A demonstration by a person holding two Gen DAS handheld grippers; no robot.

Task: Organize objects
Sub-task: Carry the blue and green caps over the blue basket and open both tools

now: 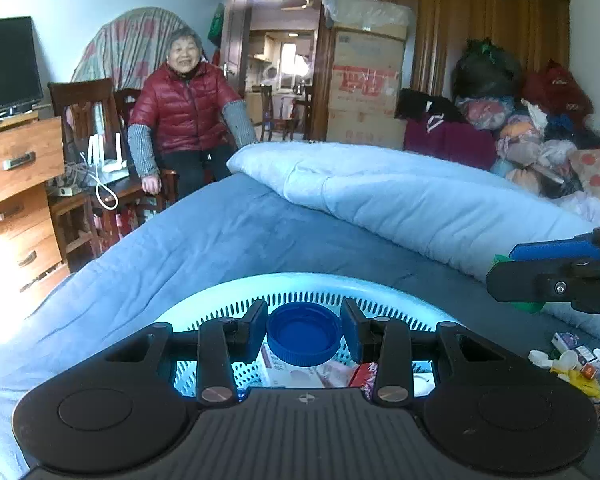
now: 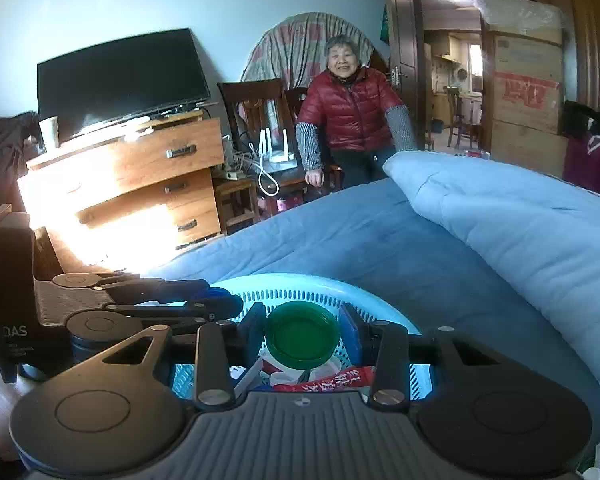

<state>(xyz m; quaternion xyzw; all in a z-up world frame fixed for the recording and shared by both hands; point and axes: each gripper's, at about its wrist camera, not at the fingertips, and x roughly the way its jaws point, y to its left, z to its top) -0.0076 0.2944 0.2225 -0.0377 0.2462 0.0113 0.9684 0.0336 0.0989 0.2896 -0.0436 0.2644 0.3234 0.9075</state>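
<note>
blue cap [image 1: 303, 334] inside left gripper [image 1: 304, 332], above basket [image 1: 300, 284]

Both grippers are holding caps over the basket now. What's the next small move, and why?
Probably lower both slightly and release. The left gripper holds the blue cap and the right gripper the green cap, both already above the white basket that holds other items.

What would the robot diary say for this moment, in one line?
left gripper: shut on blue cap | right gripper: shut on green cap | both above white basket on bed
</note>
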